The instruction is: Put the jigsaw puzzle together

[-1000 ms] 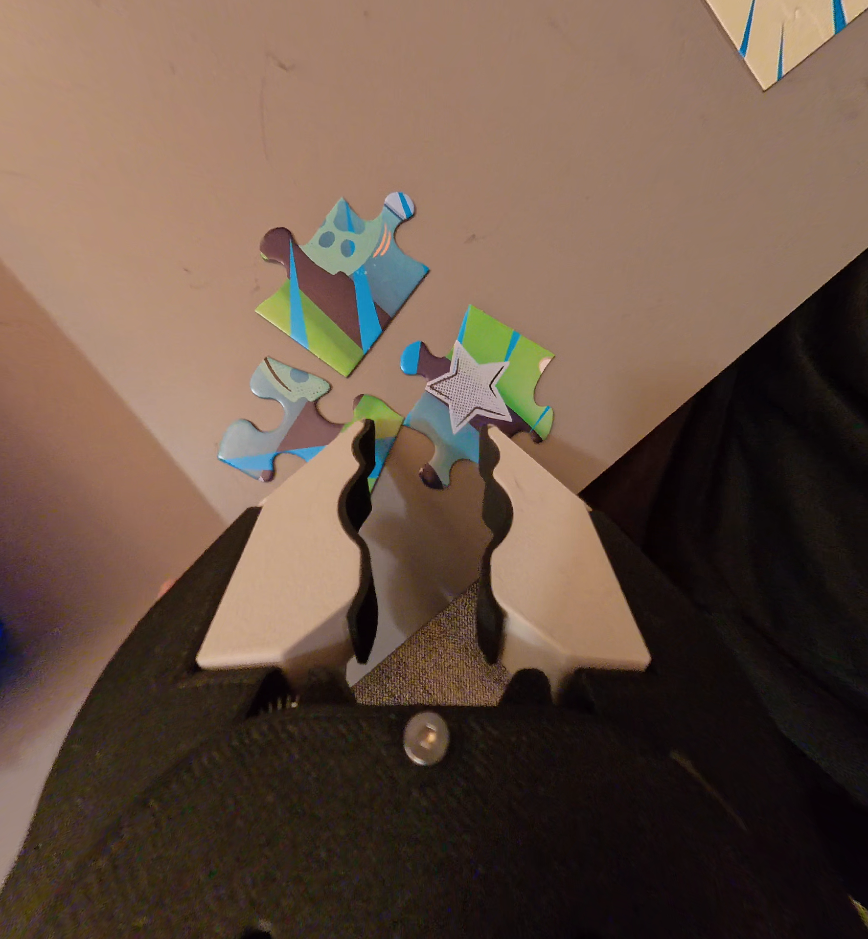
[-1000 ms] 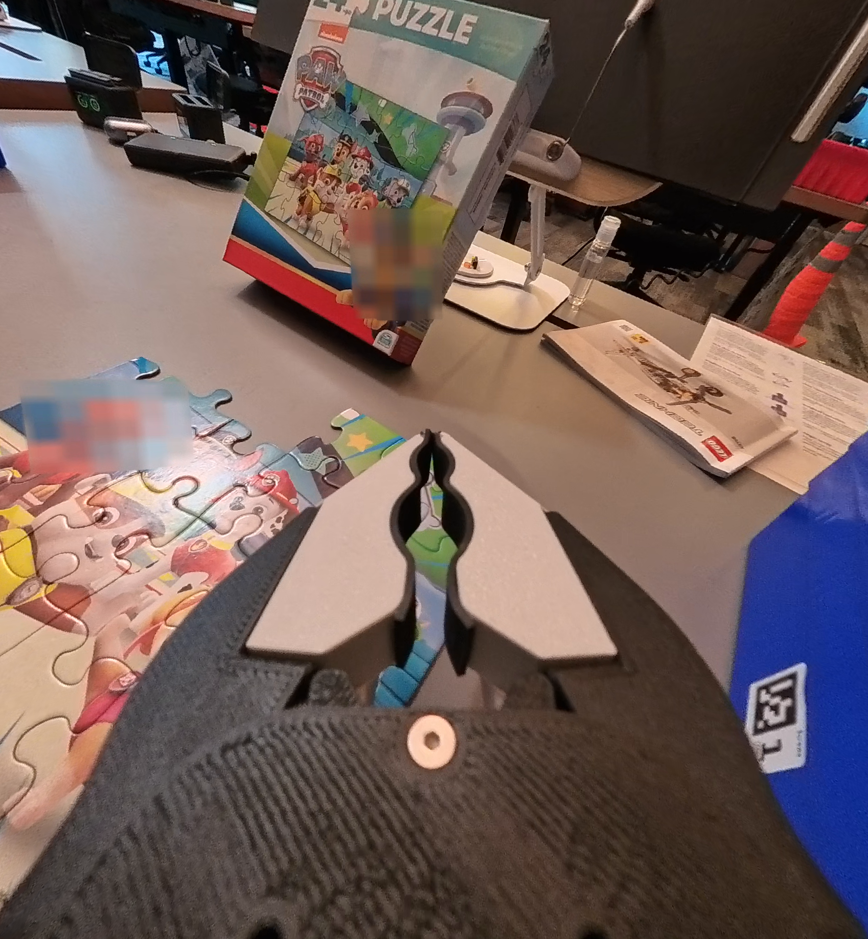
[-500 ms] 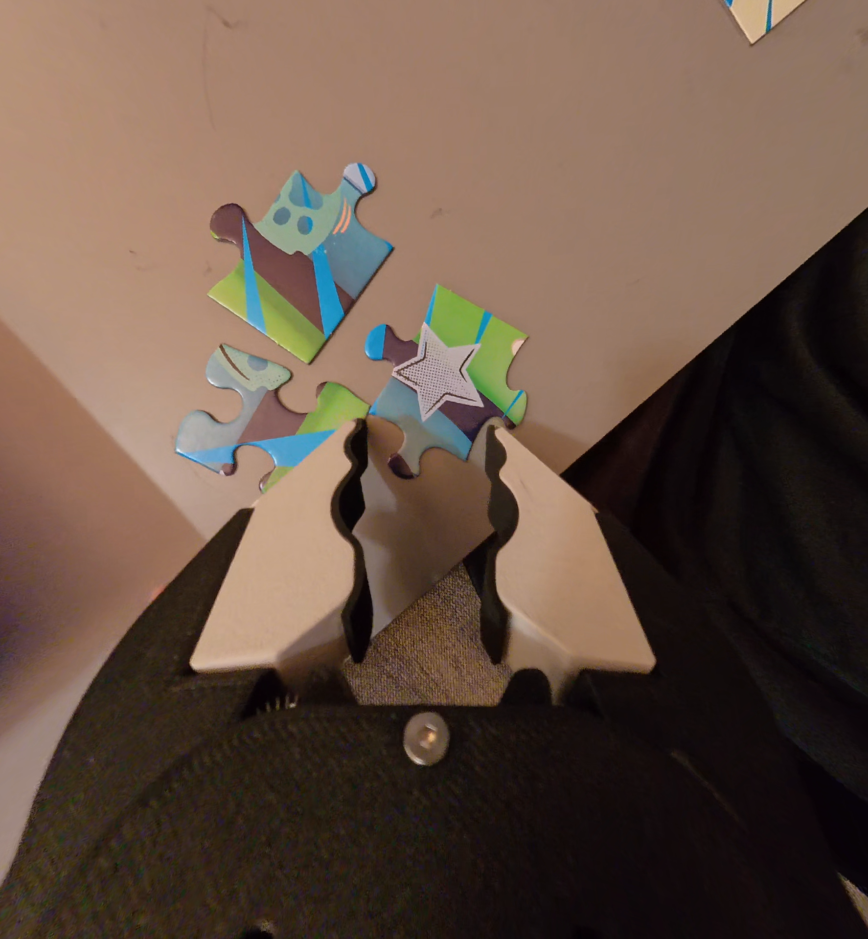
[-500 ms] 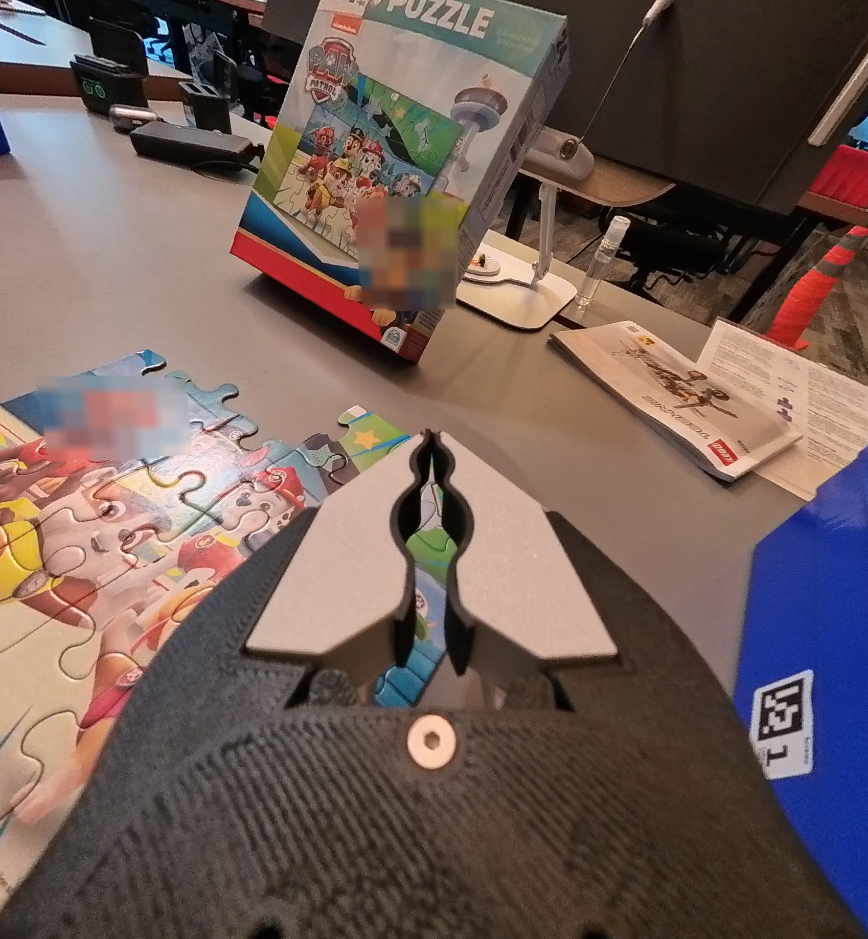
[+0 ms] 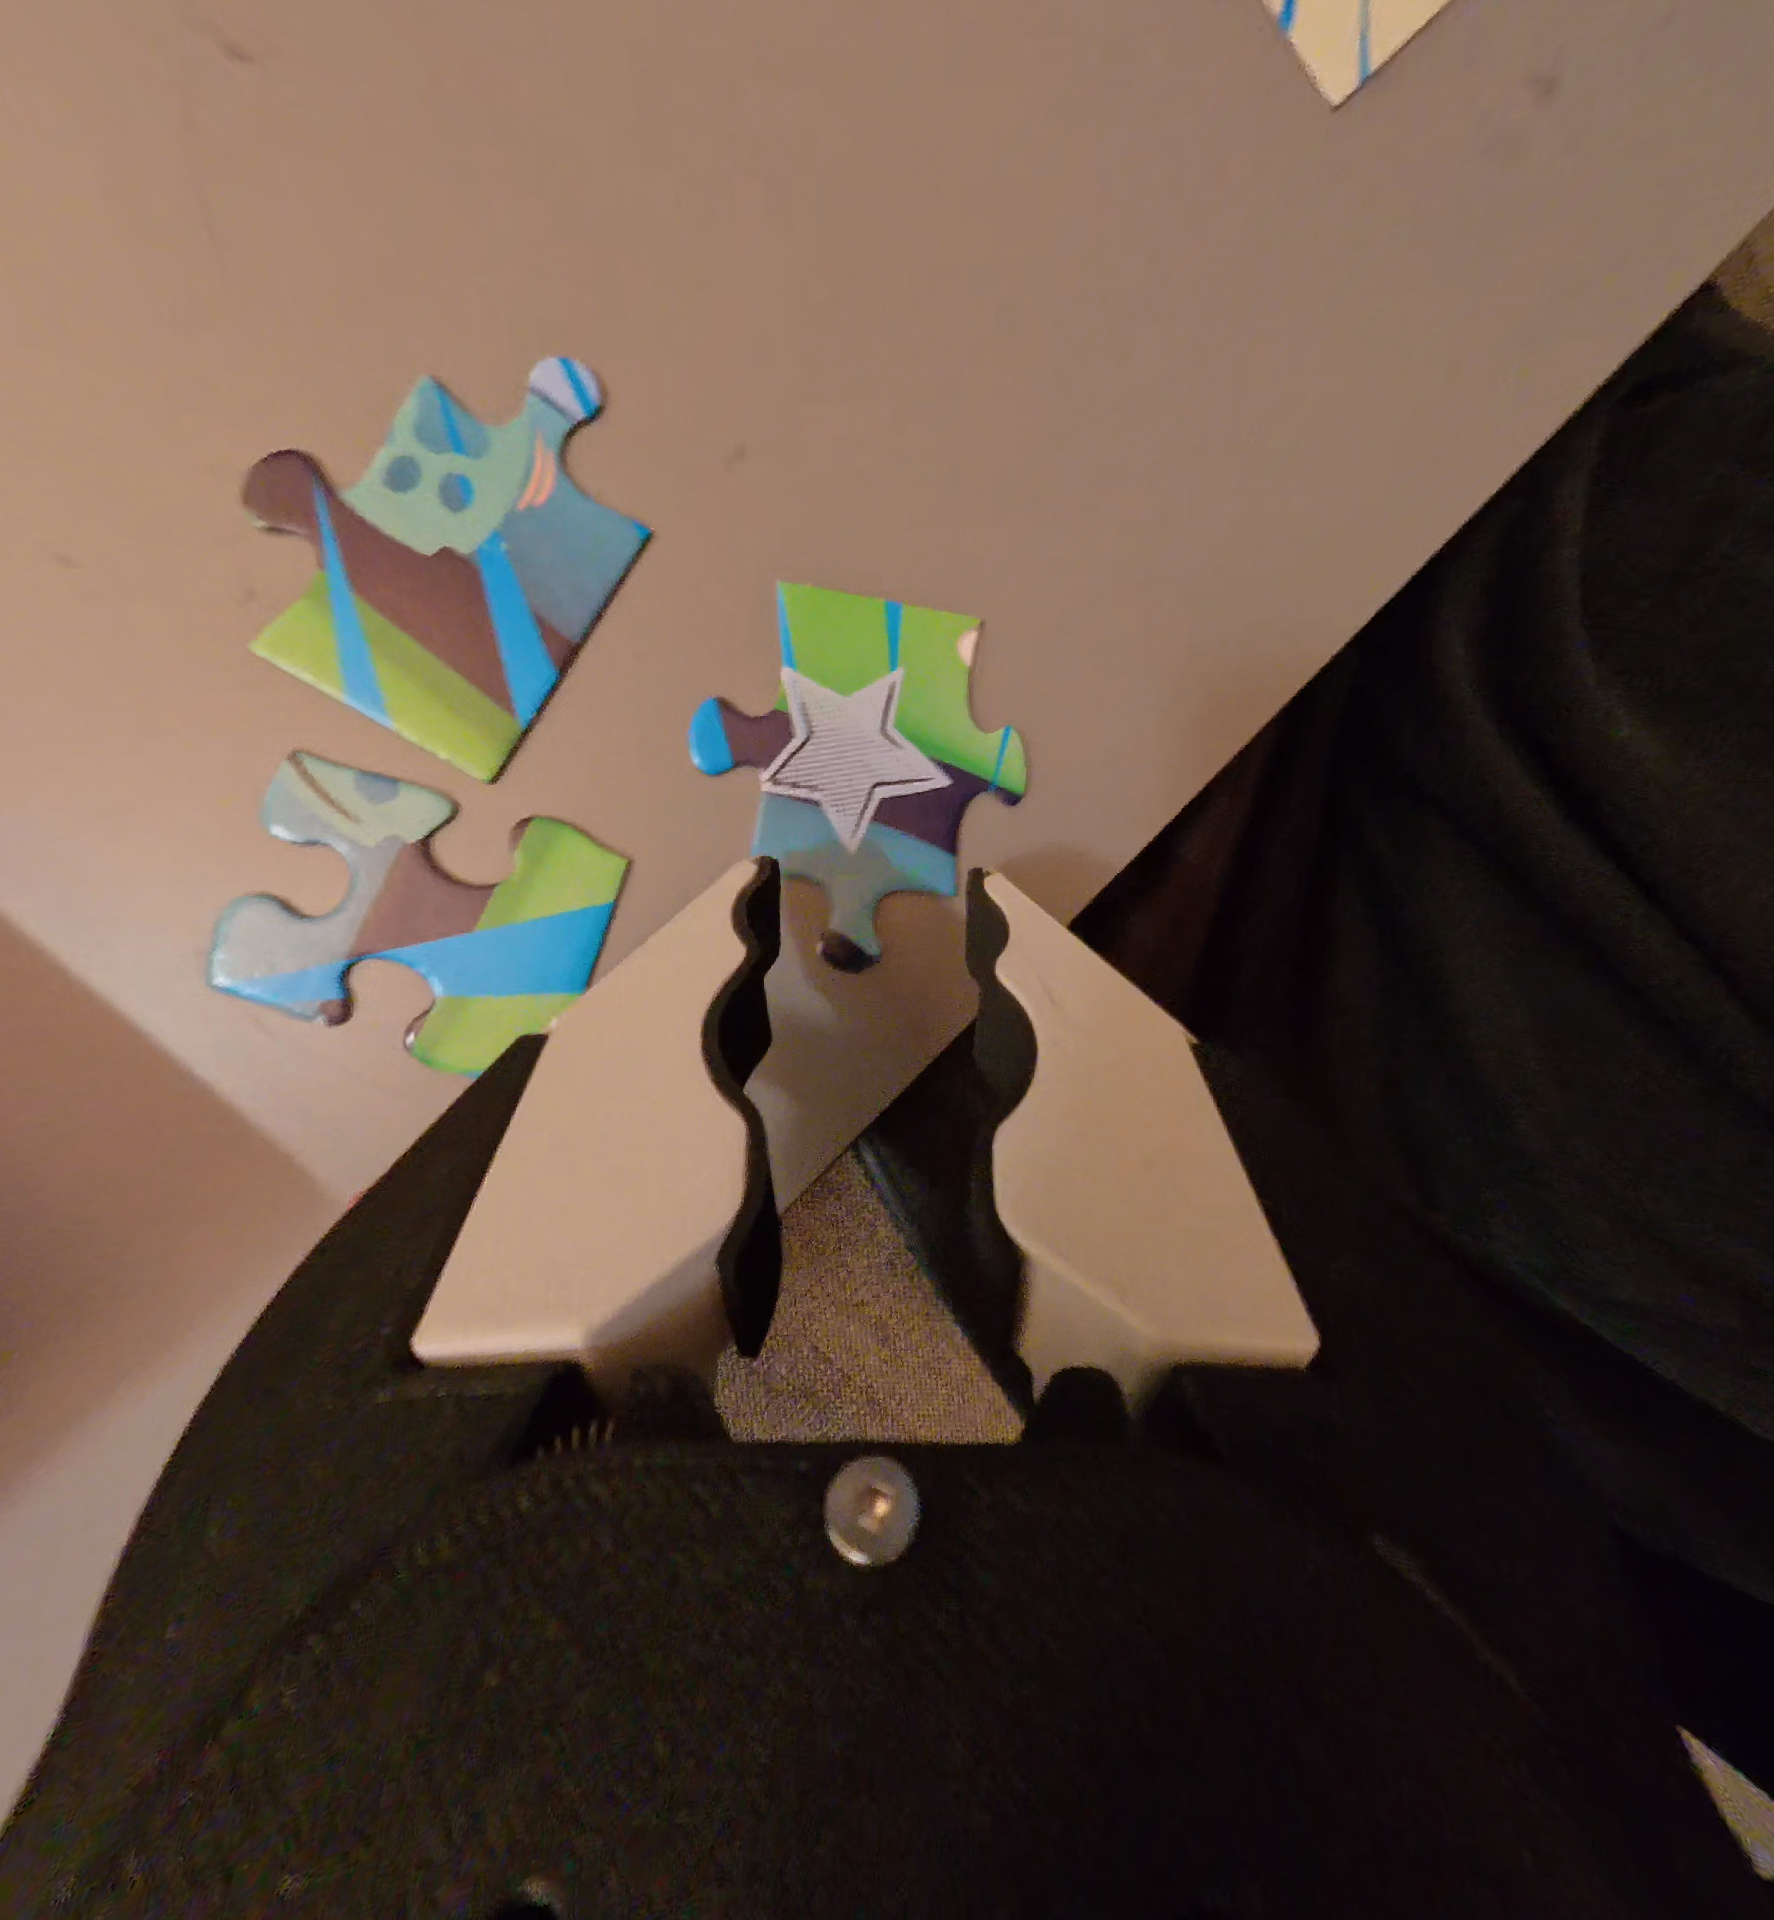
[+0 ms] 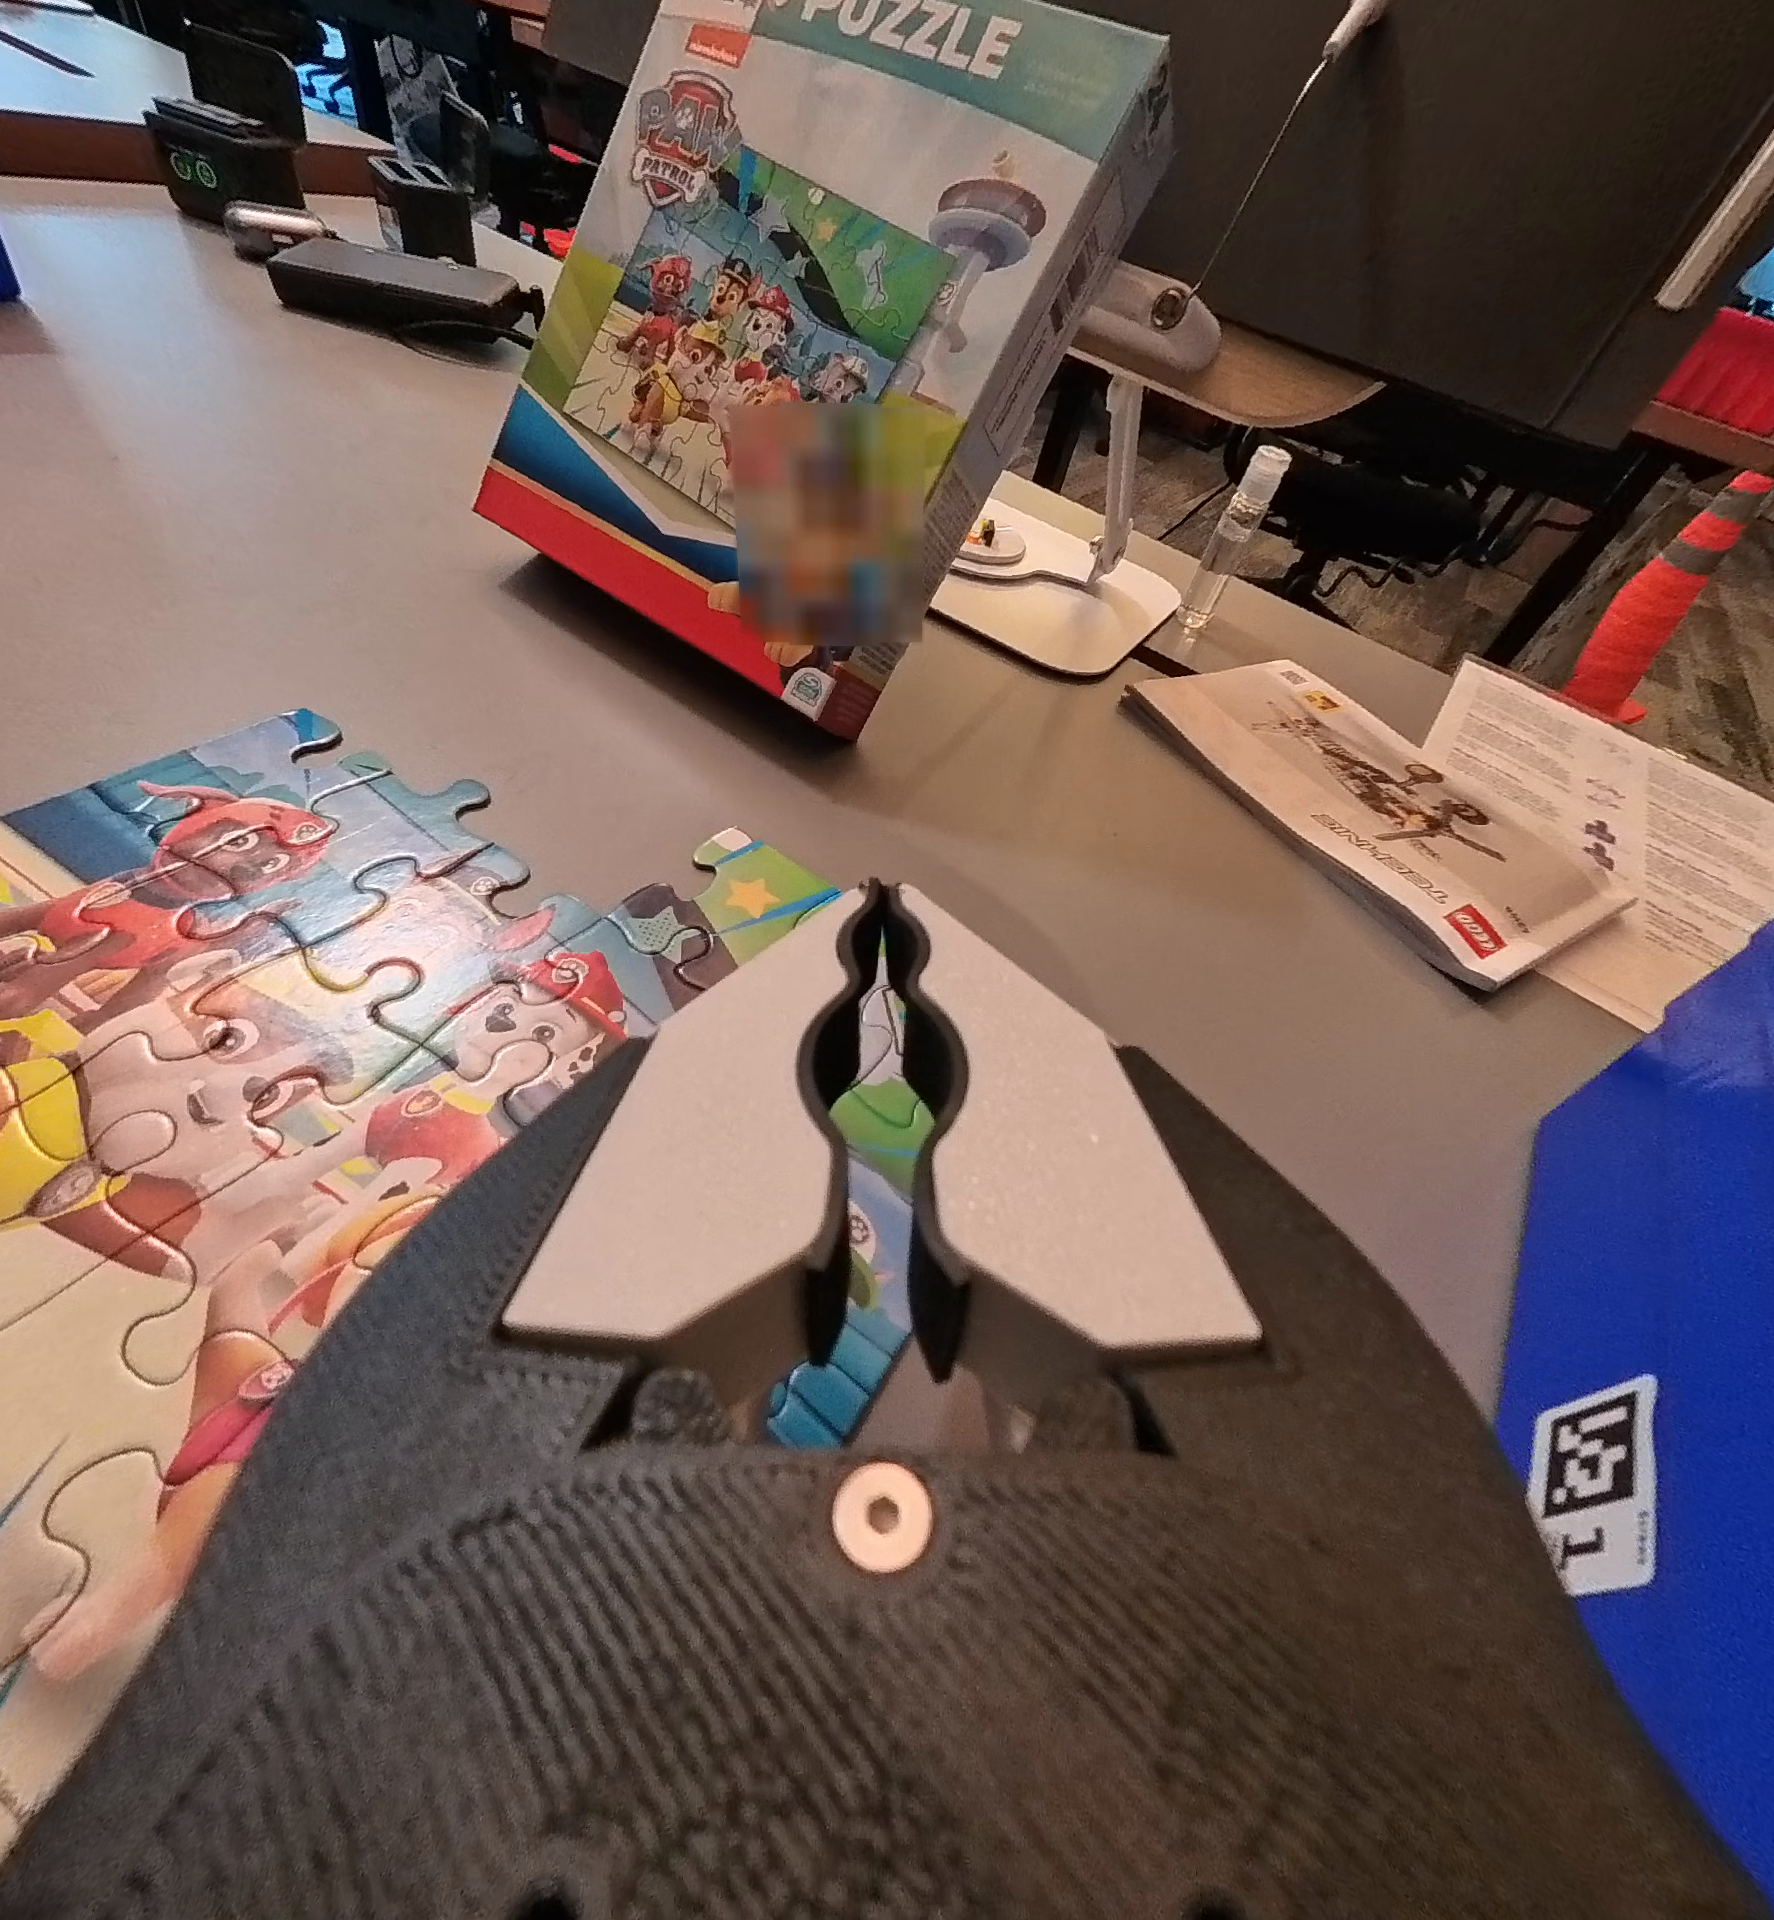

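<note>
In the left wrist view, three loose puzzle pieces lie on the tan table [image 5: 966,312] near its corner. My left gripper [image 5: 870,871] is open. Its fingertips stand on either side of the near edge of the piece with the grey star [image 5: 862,748], and that piece's tab lies between them. The piece lies flat on the table and the right pad stands a little off it. Two green-and-blue pieces [image 5: 447,561] [image 5: 415,925] lie to the left. My right gripper [image 6: 885,891] is shut, with its tips together above the right edge of the partly assembled puzzle [image 6: 239,987].
A puzzle box [image 6: 810,343] stands behind the puzzle. A booklet [image 6: 1382,810] and papers lie at right, next to a blue bag [image 6: 1693,1247]. A white lamp base [image 6: 1070,603] and black devices [image 6: 384,275] sit farther back. A person's dark clothing [image 5: 1537,831] is at the table edge. The tips of one gripper are about 45 cm away from the tips of the other.
My left jaws opened a little wider, then narrowed around the star piece's near edge, and the piece now lies turned slightly. My right gripper stayed shut and barely shifted.
</note>
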A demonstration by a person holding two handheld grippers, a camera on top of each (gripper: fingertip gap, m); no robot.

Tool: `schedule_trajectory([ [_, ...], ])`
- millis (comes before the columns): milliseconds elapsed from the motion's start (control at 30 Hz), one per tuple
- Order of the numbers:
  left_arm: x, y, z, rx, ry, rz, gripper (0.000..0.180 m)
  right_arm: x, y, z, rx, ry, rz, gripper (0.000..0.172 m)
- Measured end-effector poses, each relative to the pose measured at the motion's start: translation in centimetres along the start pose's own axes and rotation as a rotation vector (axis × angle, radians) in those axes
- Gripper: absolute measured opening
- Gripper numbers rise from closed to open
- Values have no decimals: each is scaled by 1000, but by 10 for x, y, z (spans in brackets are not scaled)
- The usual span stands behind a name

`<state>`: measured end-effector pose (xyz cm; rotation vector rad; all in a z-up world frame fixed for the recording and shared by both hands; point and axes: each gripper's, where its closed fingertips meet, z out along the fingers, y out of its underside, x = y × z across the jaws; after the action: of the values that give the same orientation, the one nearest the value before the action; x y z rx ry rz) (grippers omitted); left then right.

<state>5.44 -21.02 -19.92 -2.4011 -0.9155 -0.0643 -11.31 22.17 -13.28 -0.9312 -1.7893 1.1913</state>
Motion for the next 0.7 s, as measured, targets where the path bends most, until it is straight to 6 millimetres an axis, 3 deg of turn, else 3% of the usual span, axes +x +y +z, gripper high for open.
schedule_trajectory([
  [100,-7,13,1,-58,-34,-10,33,0,0,0,-1,-1,-2,0],
  [233,-5,15,3,-83,-36,0,13,-1,1,1,-4,-2,-6,0],
  [367,0,12,7,-126,-65,23,9,-1,1,1,-5,-1,-6,0],
  [700,51,-22,37,-99,89,53,20,-2,-2,-1,5,-1,-14,0],
])
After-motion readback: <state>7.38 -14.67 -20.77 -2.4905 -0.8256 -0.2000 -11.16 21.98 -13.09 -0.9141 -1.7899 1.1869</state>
